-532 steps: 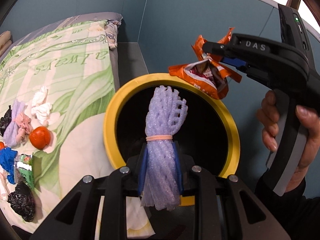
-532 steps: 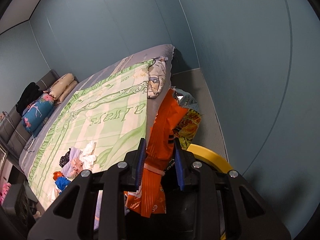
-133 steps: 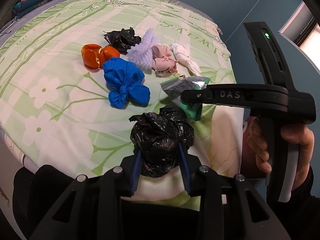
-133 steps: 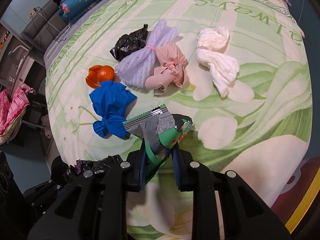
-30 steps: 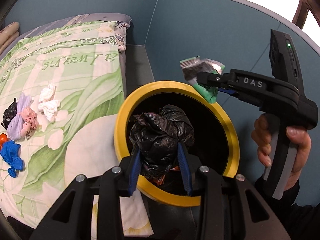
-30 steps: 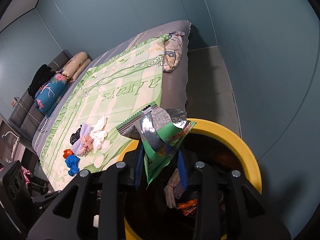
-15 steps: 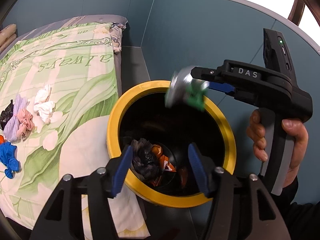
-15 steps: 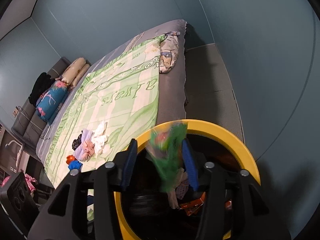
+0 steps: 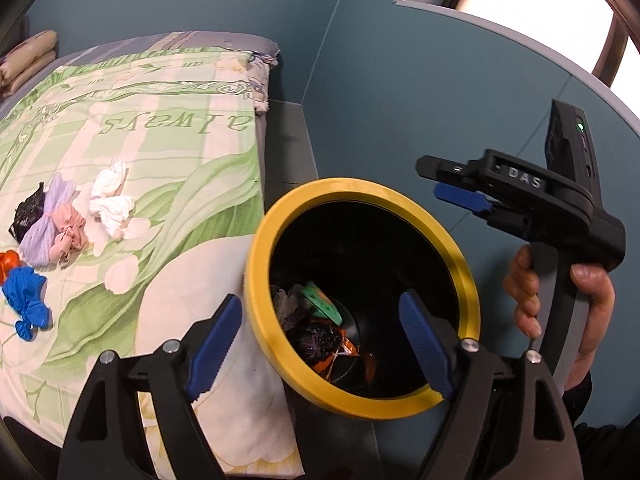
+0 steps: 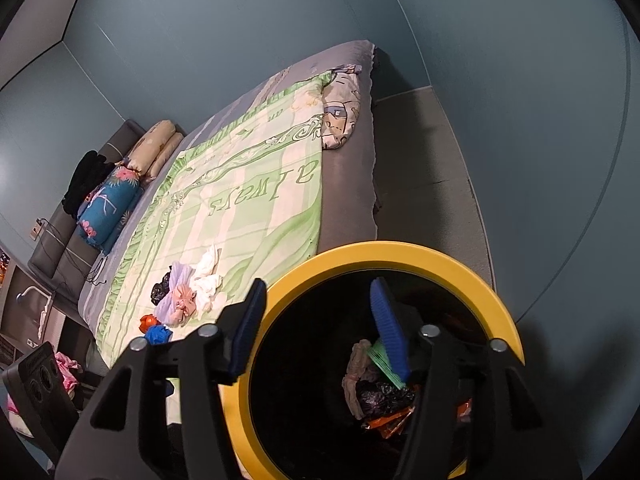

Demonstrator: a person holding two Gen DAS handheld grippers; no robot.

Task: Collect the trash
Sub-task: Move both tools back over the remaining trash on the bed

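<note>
- Left tongs [image 9: 320, 328] gape wide over the yellow-rimmed bin [image 9: 256, 264], jaws just opened, nothing between them.
- Right tongs [image 10: 316, 328] stand apart too, just opened and empty, gripped by a hand [image 9: 560, 300]; "DAS" reads on the body.
- Down in the bin: one black bag [image 9: 314, 334], one green wrapper [image 9: 322, 306], orange scraps.
- Left on the bed's quilt [image 9: 160, 128], printed "always": six pieces – white wad [image 9: 110, 204], pink bundle [image 9: 70, 232], lilac net [image 9: 48, 224], black bag, orange bit, blue knot [image 9: 24, 296].
</note>
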